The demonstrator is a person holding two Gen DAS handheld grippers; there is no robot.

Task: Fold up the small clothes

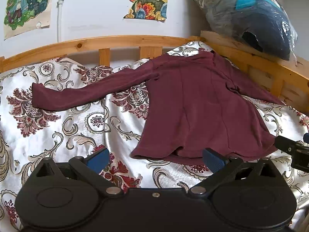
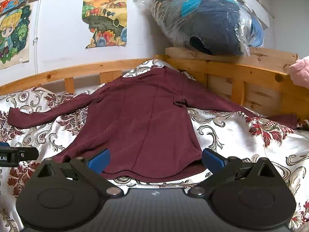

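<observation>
A maroon long-sleeved shirt [image 1: 202, 104] lies spread flat on the floral bedspread [image 1: 63, 127], hem toward me, both sleeves stretched out sideways. It also shows in the right wrist view [image 2: 143, 119]. My left gripper [image 1: 155, 159] is open and empty, just short of the hem's left corner. My right gripper [image 2: 155, 159] is open and empty, its blue pads [image 2: 99, 161] on either side of the hem's middle, just above the cloth. The right gripper's body shows at the right edge of the left wrist view [image 1: 293, 150].
A wooden bed rail [image 1: 115, 42] runs along the far side and a wooden headboard [image 2: 251, 81] stands at the right. A plastic bag of clothes [image 2: 208, 21] rests on the headboard. Posters [image 2: 105, 19] hang on the white wall. Something pink [image 2: 301, 71] is at the right edge.
</observation>
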